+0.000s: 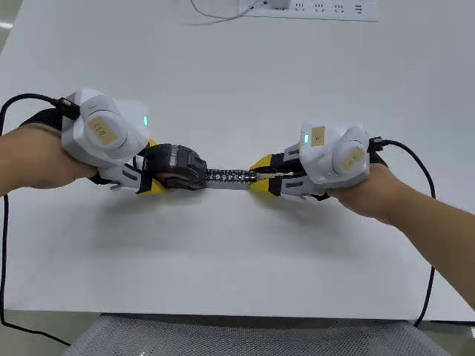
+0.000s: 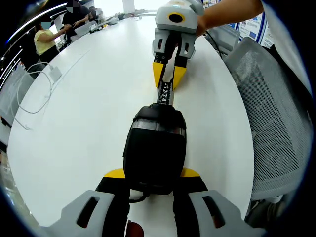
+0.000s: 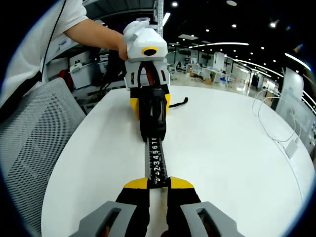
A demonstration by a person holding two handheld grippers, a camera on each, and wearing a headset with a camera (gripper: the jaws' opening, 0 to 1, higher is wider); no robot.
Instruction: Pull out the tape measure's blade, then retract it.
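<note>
The left claw (image 1: 156,167) and right claw (image 1: 260,175) faced each other, level above the table (image 1: 237,89). The left clamped the tape measure case (image 1: 177,166); the right pinched the blade (image 1: 228,176), which stretched between them.

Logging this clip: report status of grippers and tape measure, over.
Left gripper shut on tape measure case. Right gripper shut on blade tip, short length out. Nothing blocking the blade.

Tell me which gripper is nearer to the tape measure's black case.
Left. The left gripper is shut on the case; the right gripper holds the blade at its end, apart from the case.
</note>
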